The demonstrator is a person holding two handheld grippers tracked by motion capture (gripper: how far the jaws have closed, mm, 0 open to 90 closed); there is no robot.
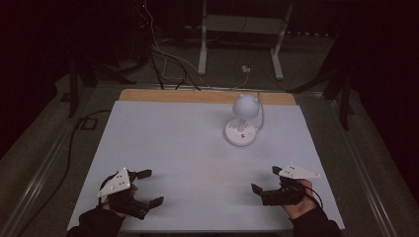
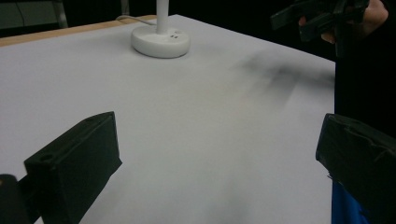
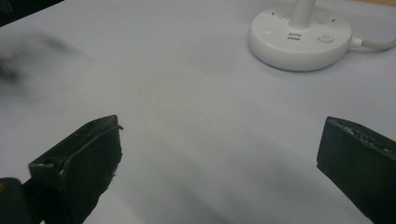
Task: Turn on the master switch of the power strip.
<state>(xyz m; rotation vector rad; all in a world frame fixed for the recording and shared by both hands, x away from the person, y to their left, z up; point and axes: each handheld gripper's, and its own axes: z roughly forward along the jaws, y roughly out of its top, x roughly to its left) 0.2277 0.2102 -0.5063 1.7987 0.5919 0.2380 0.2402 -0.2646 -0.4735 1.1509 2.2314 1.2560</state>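
Well, nothing's started: left claw (image 1: 143,187) and right claw (image 1: 267,179) both sit spread wide, holding nothing. White desk lamp (image 1: 241,122) stands well ahead of the right claw, untouched. Between the claws lies open white surface (image 1: 188,148); its near edge runs just behind both.

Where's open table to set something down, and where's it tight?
Most of the white table is bare: the left half, and the middle strip between the left gripper and right gripper, both open. Only tight spot is far right-centre, around the lamp and its cord.
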